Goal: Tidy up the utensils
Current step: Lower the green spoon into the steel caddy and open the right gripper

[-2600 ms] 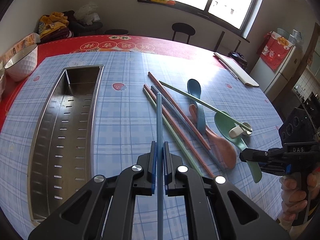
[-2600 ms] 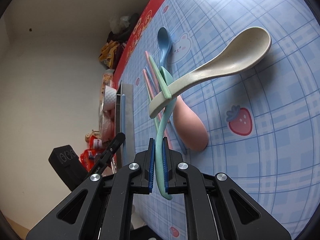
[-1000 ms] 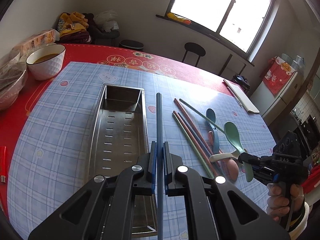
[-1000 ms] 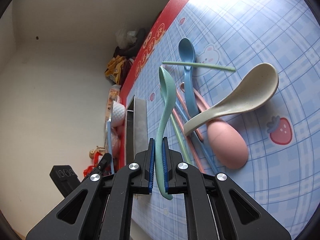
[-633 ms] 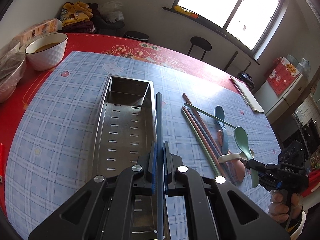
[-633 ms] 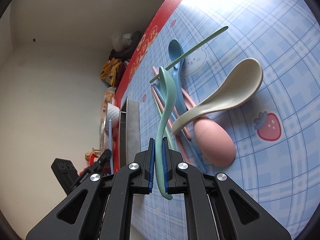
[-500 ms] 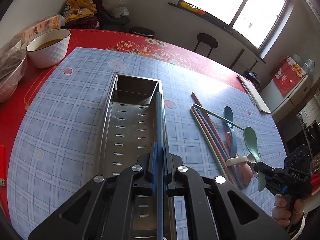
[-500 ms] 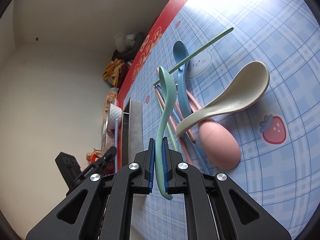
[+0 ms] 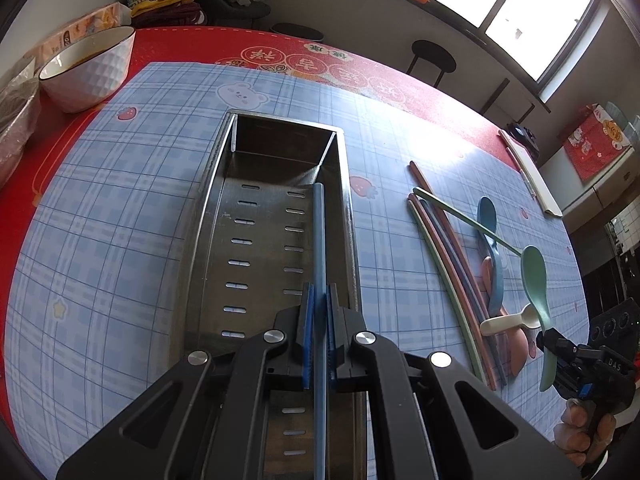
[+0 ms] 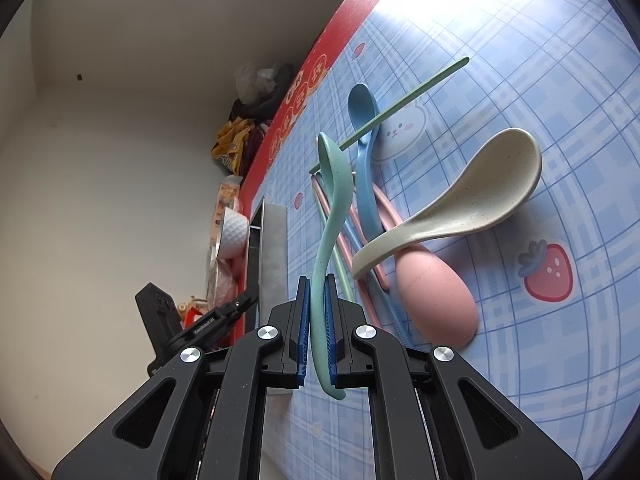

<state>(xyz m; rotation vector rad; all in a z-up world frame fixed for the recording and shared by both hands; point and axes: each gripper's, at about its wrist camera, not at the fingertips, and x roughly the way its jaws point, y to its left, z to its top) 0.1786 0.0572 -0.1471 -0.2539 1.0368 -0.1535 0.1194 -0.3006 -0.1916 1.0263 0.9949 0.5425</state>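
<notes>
My left gripper (image 9: 318, 300) is shut on a blue chopstick (image 9: 319, 236) and holds it lengthwise over the right side of the perforated steel tray (image 9: 208, 216). My right gripper (image 10: 318, 292) is shut on the handle of a green spoon (image 10: 334, 200), lifted above the table. The right gripper also shows in the left wrist view (image 9: 560, 356). Below it lie a cream spoon (image 10: 472, 212), a pink spoon (image 10: 436, 300), a blue spoon (image 10: 366, 160), a green chopstick (image 10: 404, 104) and more pink, blue and green chopsticks (image 9: 444, 256) on the blue plaid mat.
A white bowl (image 9: 86, 66) stands at the mat's far left corner, with a plastic bag (image 9: 14, 120) beside it. A white flat case (image 9: 530, 178) lies at the far right edge. The red tablecloth (image 9: 180, 46) borders the mat.
My left gripper has carried the blue chopstick left from the pile to above the tray and lower. My right gripper has lifted the green spoon off the pile; the cream spoon shifted.
</notes>
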